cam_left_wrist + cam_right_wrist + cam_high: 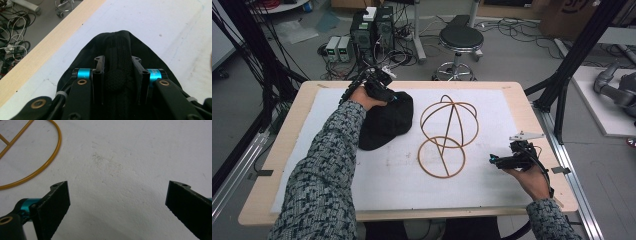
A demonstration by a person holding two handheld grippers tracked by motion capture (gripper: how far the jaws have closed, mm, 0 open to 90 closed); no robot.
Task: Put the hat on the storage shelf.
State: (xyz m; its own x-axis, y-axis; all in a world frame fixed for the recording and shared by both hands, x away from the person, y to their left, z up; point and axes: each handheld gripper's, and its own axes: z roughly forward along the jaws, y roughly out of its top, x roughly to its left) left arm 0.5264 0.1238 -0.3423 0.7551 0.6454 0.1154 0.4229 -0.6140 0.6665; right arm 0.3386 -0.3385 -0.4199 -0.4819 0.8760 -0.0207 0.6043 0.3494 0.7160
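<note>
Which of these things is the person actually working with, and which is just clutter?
In use:
- black cap, clamped in left gripper
- wire stand, beside it
- right gripper, open over the mat

Just around:
- stool
- boxes and cables on the floor

setting: robotics lab or research workshop. evidence: wooden table (282,150) topped with a white mat (492,107), framed by black metal rig struts (579,47); bare grey floor strewn with tangled cables (404,37); desktop computer towers (373,27) and small power units (338,48) on the floor; black rolling stool (460,40); grey robot arm (617,87) on a neighbouring bench.
</note>
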